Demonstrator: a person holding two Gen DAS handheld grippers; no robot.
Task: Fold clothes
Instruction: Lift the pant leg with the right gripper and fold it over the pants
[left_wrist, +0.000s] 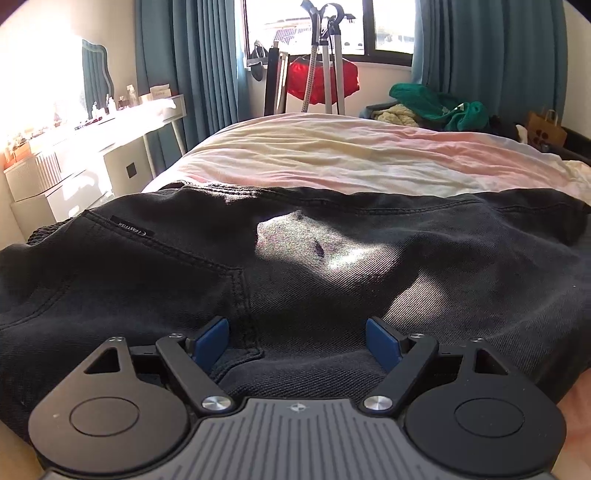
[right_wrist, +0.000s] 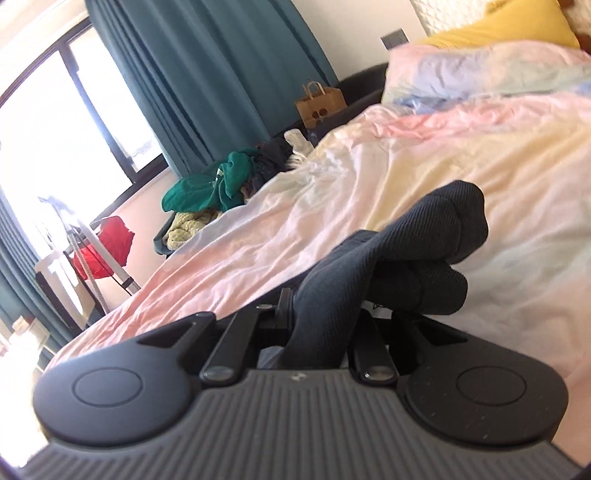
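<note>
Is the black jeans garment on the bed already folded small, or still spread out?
Still spread out: the black jeans lie wide across the bed, filling the left wrist view from side to side.

My left gripper (left_wrist: 297, 341) stands wide open, tilted downward, its blue pads (left_wrist: 209, 341) well apart. My right gripper (right_wrist: 325, 314) is rolled sideways, jaws clamped nearly together on cloth.

The black jeans (left_wrist: 295, 266) run off both side edges of the left wrist view, their lower part hidden behind the left gripper (left_wrist: 297, 345). In the right wrist view, dark ribbed fabric (right_wrist: 399, 254) covers the right gripper (right_wrist: 328, 317) fingertips, and the whole picture is blurred.
</note>
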